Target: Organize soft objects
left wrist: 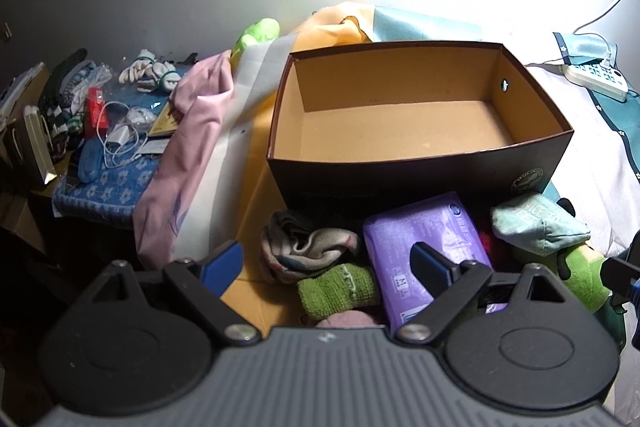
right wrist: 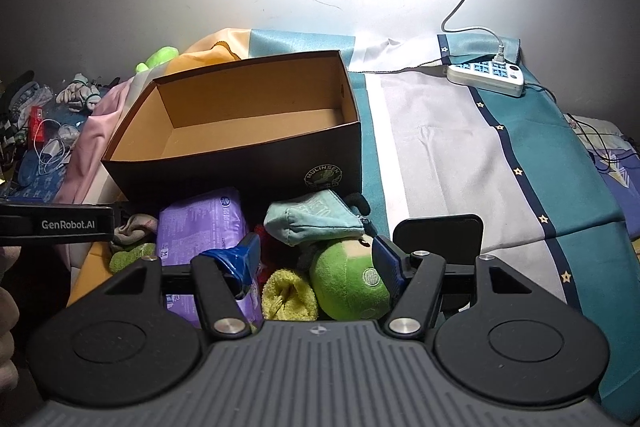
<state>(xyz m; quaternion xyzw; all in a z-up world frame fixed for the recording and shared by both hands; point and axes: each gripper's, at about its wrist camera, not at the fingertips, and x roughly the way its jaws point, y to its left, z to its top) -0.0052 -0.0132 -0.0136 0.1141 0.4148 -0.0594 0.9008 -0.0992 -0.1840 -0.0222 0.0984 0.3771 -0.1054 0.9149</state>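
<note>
My left gripper (left wrist: 326, 265) hangs open over a green sock (left wrist: 338, 291) and a purple pack (left wrist: 424, 255) marked "M". My right gripper (right wrist: 316, 261) gapes around a green plush (right wrist: 348, 287). Behind them, the empty box (right wrist: 240, 167) reads "MULINSEN"; the other gripper's body reads "GenRobot.AI".

We are seeing a matt cardboard box (left wrist: 420, 183), a glossy plastic pack (left wrist: 424, 247), a fuzzy cloth plush (right wrist: 348, 279), and a terry towel (left wrist: 340, 289).
</note>
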